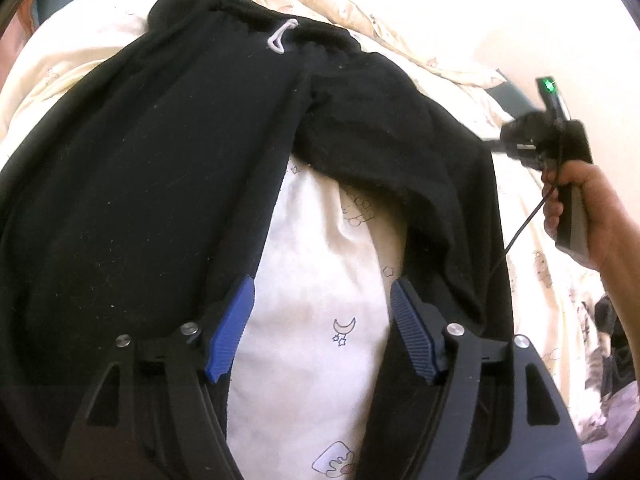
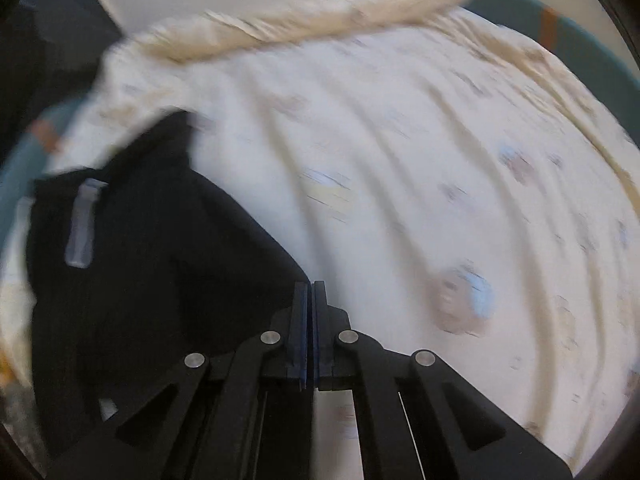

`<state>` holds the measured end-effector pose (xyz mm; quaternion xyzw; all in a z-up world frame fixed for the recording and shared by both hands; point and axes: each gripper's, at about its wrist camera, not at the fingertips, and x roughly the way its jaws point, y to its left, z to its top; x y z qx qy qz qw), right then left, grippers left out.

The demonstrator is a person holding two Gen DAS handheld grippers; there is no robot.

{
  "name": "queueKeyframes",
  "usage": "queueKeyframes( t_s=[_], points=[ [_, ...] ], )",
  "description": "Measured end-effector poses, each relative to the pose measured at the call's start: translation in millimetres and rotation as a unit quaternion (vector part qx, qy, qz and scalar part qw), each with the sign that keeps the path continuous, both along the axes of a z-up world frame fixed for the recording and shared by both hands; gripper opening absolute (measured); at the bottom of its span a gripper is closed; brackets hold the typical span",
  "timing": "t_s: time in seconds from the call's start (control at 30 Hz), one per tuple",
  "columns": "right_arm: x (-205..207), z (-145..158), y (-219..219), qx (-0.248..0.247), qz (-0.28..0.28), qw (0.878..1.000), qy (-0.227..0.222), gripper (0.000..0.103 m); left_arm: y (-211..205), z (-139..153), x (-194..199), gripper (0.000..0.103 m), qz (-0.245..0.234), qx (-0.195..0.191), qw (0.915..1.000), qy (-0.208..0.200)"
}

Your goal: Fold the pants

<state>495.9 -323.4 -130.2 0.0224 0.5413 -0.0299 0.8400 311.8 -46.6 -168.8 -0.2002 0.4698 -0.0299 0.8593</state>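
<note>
Black pants (image 1: 168, 152) spread flat on bedsheet (image 1: 304, 280); left gripper (image 1: 322, 320) fingers wide apart, empty; right gripper (image 2: 311, 292) fingers pressed together, empty.

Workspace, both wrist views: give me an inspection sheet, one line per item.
Surface: bed sheet, cream with printed moons and stars, wrinkled.
Job's things: black pants lying flat, legs spread apart, white drawstring at the waistband; not yet folded.
Clutter: bunched cream bedding along the far edge.
Grippers: left gripper open above the gap between the legs, nothing between its pads; right gripper shut at the pants' edge; fabric between its pads cannot be told.
Cables: black cable hanging from the right gripper's handle.
Surroundings: teal bed edge; pale wall behind.
</note>
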Motion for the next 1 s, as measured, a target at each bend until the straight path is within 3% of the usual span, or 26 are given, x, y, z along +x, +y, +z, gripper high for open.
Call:
queueKeyframes(
  t_s=[0.03,0.17,0.23,0.33,0.43,0.53,0.57,0.6,0.77,0.93,1.0],
  points=[
    [-1,-6,-3,-0.022,-0.010,1.000,0.004,0.000,1,-2,0,0.067,0.000,0.000,1.0000,0.002],
    [1,-38,-20,-0.018,-0.034,0.997,0.073,0.000,4,-1,-1,0.067,0.009,0.010,0.9999,0.001],
    [5,-31,-18,-0.030,-0.030,0.996,0.078,0.001,5,-1,1,0.067,0.010,0.019,0.9998,0.001],
    [11,-22,-17,-0.008,-0.008,0.994,0.108,0.002,6,0,1,0.067,0.008,0.020,0.9998,-0.003],
    [12,8,-21,0.024,0.012,0.997,0.074,0.011,5,4,2,0.067,0.006,0.020,0.9998,-0.007],
    [27,36,-19,0.076,0.031,0.996,0.031,0.036,6,12,-1,0.067,0.006,0.021,0.9995,-0.021],
    [34,44,-14,0.081,0.037,0.996,0.018,0.060,6,13,0,0.068,0.009,0.029,0.9991,-0.028],
    [47,52,-3,0.081,0.051,0.995,-0.003,0.069,7,15,1,0.068,0.012,0.038,0.9987,-0.033],
    [114,49,63,0.068,0.116,0.990,-0.028,0.066,23,27,1,0.068,0.037,0.047,0.9951,-0.078],
    [178,18,120,0.026,0.141,0.989,-0.025,0.065,40,46,4,0.078,0.063,0.079,0.9882,-0.115],
    [204,4,138,0.016,0.144,0.989,-0.013,0.065,60,56,8,0.087,0.100,0.091,0.9831,-0.123]
  ],
)
